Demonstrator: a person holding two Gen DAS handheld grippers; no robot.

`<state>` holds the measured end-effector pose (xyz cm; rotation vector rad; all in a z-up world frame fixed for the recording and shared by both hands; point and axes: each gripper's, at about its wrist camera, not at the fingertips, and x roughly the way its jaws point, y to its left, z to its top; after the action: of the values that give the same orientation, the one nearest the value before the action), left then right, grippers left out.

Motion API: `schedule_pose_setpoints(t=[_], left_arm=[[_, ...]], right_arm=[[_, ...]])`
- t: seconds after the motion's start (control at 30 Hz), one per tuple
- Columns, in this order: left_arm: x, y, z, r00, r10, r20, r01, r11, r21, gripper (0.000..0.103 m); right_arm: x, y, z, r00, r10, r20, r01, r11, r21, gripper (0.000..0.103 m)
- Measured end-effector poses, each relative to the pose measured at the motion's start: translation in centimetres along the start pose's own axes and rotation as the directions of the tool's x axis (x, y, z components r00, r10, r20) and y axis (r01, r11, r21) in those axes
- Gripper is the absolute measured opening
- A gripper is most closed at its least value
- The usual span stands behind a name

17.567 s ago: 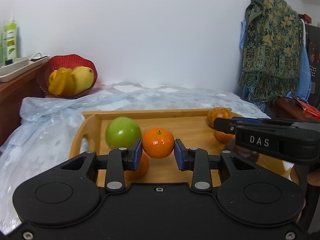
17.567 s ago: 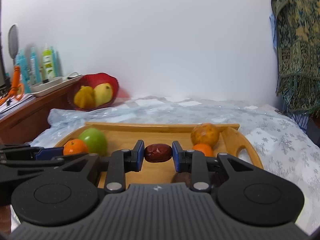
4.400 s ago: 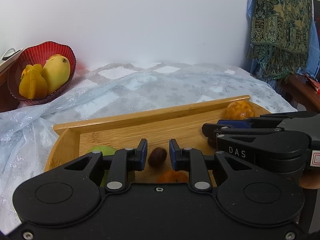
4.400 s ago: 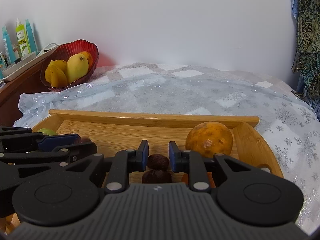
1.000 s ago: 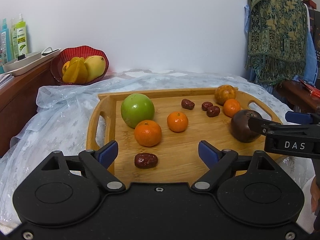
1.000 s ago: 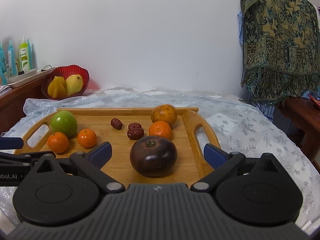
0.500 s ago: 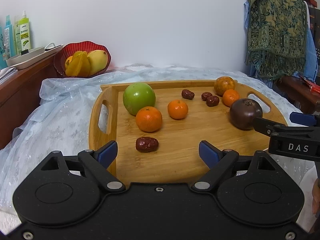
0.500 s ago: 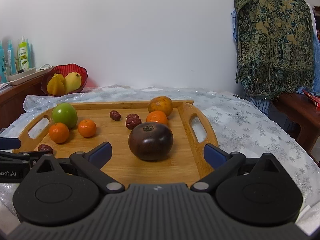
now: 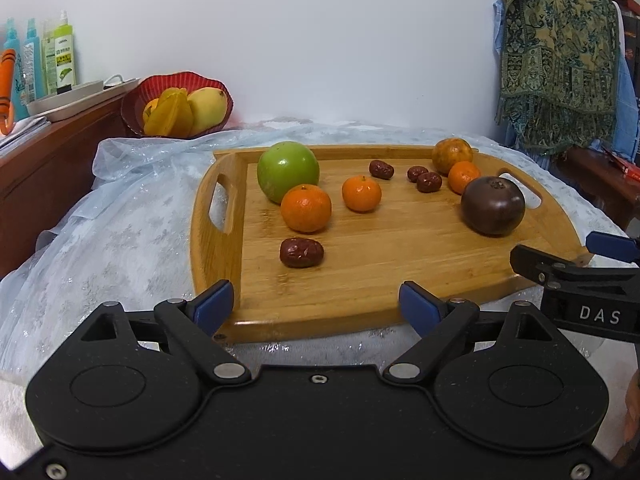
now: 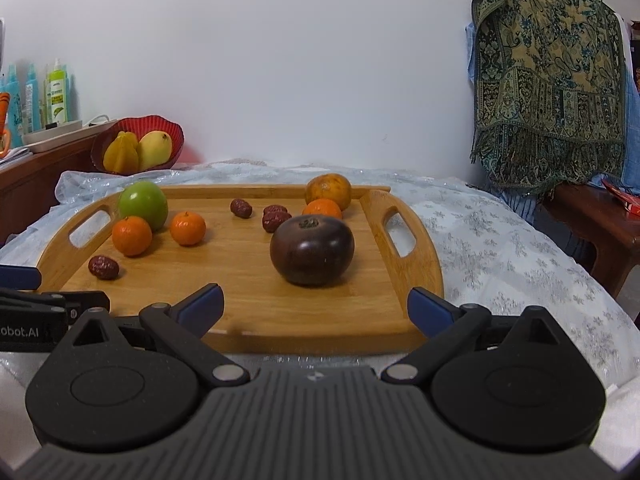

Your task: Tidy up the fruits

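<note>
Beyond the spread blue fingertips of the left gripper (image 9: 316,306), a bamboo tray (image 9: 360,316) sits on a pale snowflake-patterned cloth (image 9: 120,240), its fruit loosely sorted by kind. The jaws stand wide apart and grasp nothing, hovering just short of the tray's near rim. Nearest the left-hand fingertip lies a lone red date (image 9: 301,253); farther ahead sit two small oranges (image 9: 306,208) and (image 9: 361,193), with a green apple (image 9: 287,171) behind them, touching or almost touching the nearer one.

The right gripper (image 10: 316,306) is likewise released and empty, level with the tray's front edge. Straight ahead between its fingers rests a dark purple fruit (image 10: 312,249), standing alone. Behind that fruit a third small orange (image 10: 322,208) sits in front of a larger mottled orange (image 10: 328,191), and three more dates (image 10: 241,208), (image 10: 276,220) and (image 10: 274,210) lie toward the far middle, two of them close together.

Both tools appear drawn clear so that no finger can nudge the round fruit, which would roll readily on smooth wood. The single date, well apart from its three fellows, looks like the piece still out of place. A red bowl (image 10: 138,152) of yellow fruit waits far beyond on the sideboard.
</note>
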<state>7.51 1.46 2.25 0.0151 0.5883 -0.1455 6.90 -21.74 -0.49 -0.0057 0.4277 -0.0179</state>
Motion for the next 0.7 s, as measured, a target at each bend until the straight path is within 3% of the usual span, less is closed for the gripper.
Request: schedule_pose_setpoints(t=[0.27,0.7], left_arm=[[-1.1,-0.6,-1.3,1.000,0.009,0.018,-0.009,1.000,0.011,0.090],[-1.1,-0.6,-3.3,0.999,0.023,-0.032,-0.023,1.000,0.000,0.090]], right_arm=[[-0.9,0.3,-1.6,1.000,-0.005,-0.015,0.005,1.000,0.006,0.103],[-1.6,1.5,-3.4,0.999,-0.005,-0.054,0.004,1.000,-0.029,0.103]])
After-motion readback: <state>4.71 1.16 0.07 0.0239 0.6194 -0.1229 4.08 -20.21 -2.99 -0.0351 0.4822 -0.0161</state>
